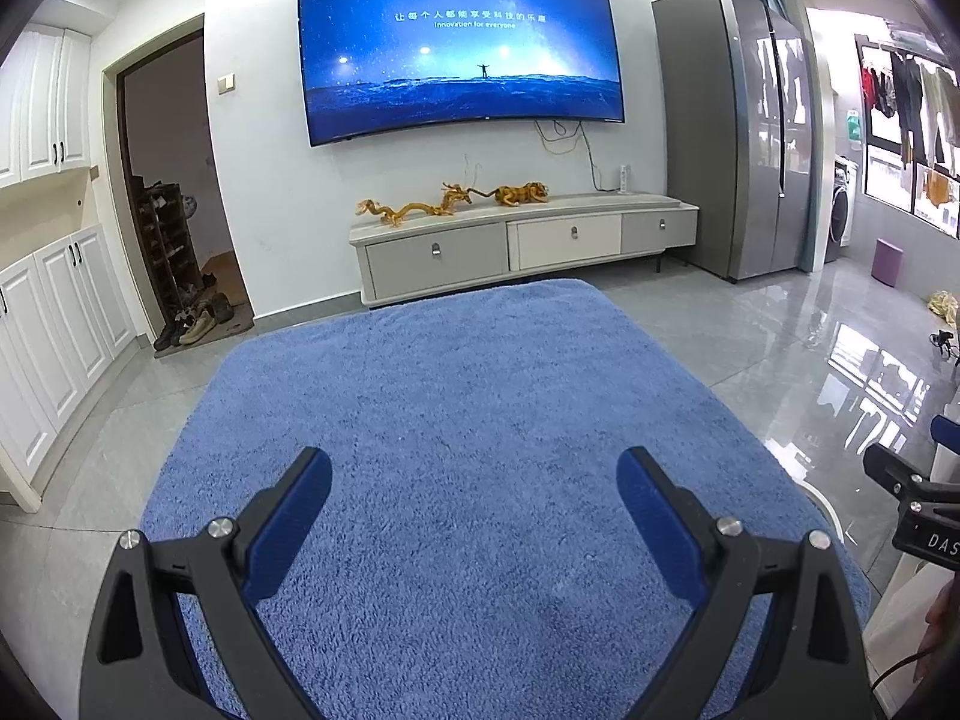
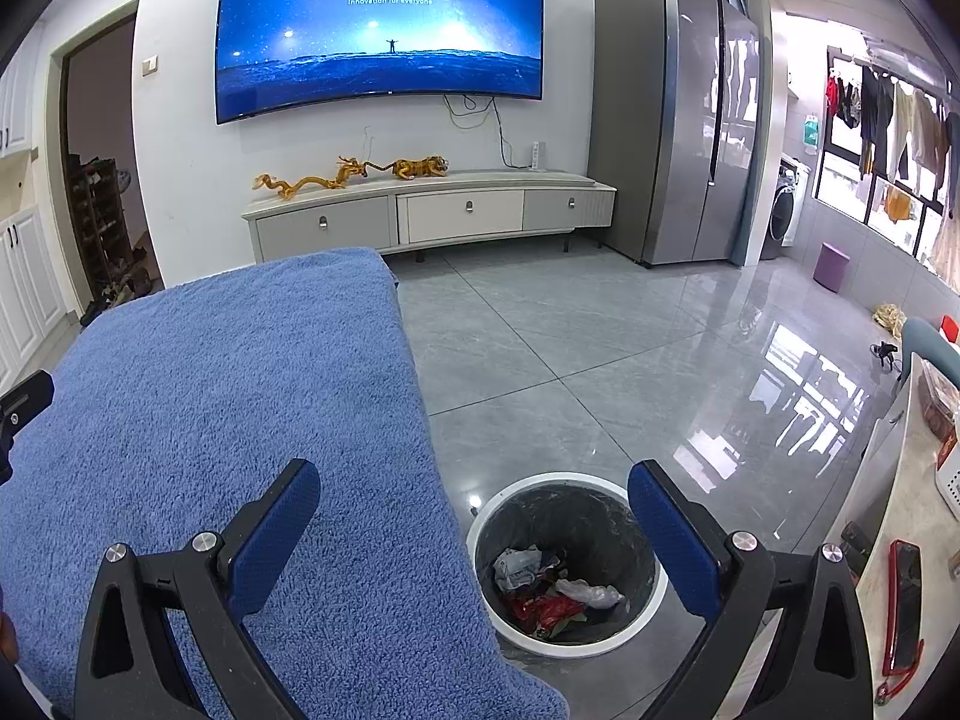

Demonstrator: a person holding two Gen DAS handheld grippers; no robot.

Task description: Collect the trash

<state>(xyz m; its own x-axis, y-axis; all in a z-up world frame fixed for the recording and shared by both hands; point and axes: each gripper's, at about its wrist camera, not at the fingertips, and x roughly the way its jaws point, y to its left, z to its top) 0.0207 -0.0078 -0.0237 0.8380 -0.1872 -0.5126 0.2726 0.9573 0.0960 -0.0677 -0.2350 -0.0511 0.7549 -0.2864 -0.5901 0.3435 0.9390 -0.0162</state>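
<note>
- The left claw (image 1: 474, 486) is held level over the blue towel (image 1: 480, 420) that covers the bench, its two blue-padded fingers (image 1: 288, 528) spread wide apart with nothing between them.
- It points straight ahead toward the far wall, where a lit television (image 1: 459, 48) hangs above a low cabinet (image 1: 522, 246).
- The right claw (image 2: 474, 501) is also wide open and empty, one finger over the right edge of the towel (image 2: 240, 396) and the other over the floor side.
- It is tilted slightly downward, so that the trash bin (image 2: 480, 531) shows between its fingers, near and just below.
- The bin stands on the grey tiled floor (image 2: 570, 360), just beside the right edge of the towel-covered bench.
- The bin has a white rim and a dark liner, and trash (image 2: 543, 585) lies at its bottom: crumpled pale wrappers, a clear plastic scrap and something red.
- In the left wrist view a black part of the right claw (image 1: 918, 504) shows at the right edge; in the right wrist view a black part of the left claw (image 2: 21, 405) shows at the left edge, so the two are held side by side.
- A tall grey fridge (image 2: 672, 114) stands far right of the cabinet.
- Two golden figures (image 2: 354, 174) lie on top of the cabinet (image 2: 432, 210).
- A red-edged phone (image 2: 906, 600) lies on a pale surface at the near right.
</note>
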